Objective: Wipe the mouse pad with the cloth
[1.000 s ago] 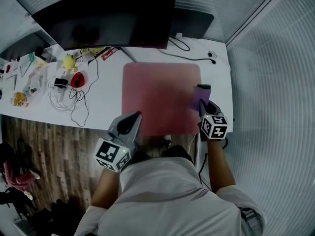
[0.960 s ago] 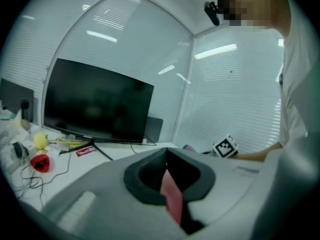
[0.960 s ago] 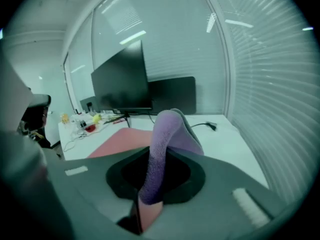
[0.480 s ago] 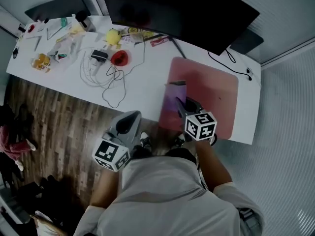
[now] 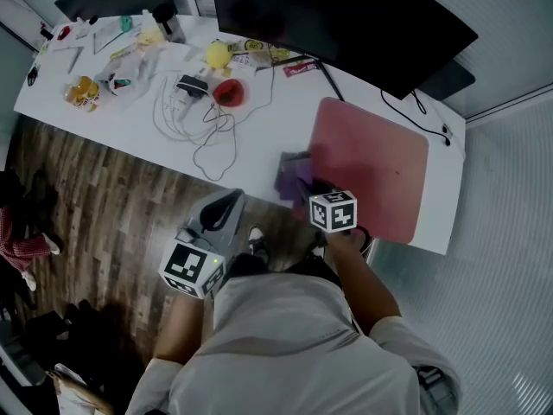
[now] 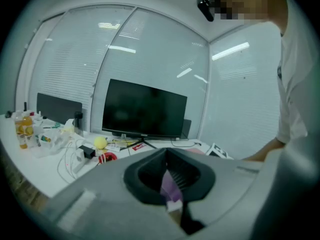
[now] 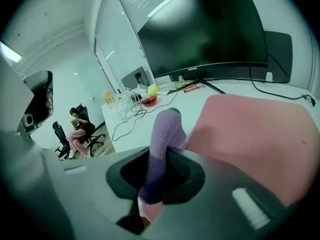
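- a white desk [image 5: 259,145] is seen from above, with a dark monitor [image 5: 346,15] standing at its far edge.
- the pink mouse pad [image 5: 380,171] is laid flat at the desk's right end, in front of the monitor.
- the right gripper [image 5: 313,188] is held at the pad's left edge. Its jaws are clamped on the purple cloth [image 5: 292,173].
- change noted: half a second ago the cloth was on the left part of the pad, and one second ago at its right edge. It is now found just off the pad's left edge, on bare desk.
- the left gripper [image 5: 229,201] is held off the desk's near edge, over wooden floor, well apart from the pad. Its jaw tips are seen together and nothing is gripped. It is placed as in the earlier frames.
- white cables [image 5: 203,132] are spread left of the pad.
- a clear bottle [image 6: 21,130] with orange contents is noted at the desk's far left.
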{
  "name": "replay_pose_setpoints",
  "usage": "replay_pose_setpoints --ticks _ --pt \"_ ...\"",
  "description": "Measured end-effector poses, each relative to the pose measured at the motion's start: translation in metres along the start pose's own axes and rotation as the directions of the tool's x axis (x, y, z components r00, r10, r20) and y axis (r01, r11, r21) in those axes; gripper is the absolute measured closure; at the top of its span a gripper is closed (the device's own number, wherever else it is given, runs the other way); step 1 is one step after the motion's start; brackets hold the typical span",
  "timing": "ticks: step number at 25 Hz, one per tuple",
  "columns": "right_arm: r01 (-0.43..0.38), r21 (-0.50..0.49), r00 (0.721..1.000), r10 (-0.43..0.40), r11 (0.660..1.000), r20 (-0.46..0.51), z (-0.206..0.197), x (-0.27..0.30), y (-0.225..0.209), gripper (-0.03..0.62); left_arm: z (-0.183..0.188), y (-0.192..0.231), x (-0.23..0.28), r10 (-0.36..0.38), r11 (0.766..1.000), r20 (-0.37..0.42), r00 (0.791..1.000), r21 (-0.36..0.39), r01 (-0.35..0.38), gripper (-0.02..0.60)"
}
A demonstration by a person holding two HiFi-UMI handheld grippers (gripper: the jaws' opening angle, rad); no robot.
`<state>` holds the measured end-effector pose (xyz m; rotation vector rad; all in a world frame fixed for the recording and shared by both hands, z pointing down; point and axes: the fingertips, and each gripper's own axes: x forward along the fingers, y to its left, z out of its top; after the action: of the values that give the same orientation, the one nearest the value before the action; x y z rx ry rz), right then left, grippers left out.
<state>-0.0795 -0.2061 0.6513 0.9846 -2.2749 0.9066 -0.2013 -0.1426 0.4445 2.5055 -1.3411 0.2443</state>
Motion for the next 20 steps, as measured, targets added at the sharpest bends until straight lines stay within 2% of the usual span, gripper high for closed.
replay_pose_setpoints --ticks 5,12,20 --pt "0.082 0.023 0.997 -0.081 0.996 -0.015 -0.031 -0.032 -0.058 0.540 -0.004 -0.042 0.024 -0.035 0.999 -0.009 0.999 -0.005 0.035 0.580" --pt "0.175 0.104 0.984 -0.175 0.979 -0.003 -0.067 -0.111 -0.149 0.540 -0.001 -0.122 0.068 -0.089 0.996 -0.020 0.996 0.026 0.089 0.580" --pt "0.300 0.177 0.952 -0.306 0.937 0.011 -0.110 -0.207 -0.256 0.540 -0.003 -0.212 0.119 -0.172 0.984 -0.021 0.985 0.051 0.172 0.579"
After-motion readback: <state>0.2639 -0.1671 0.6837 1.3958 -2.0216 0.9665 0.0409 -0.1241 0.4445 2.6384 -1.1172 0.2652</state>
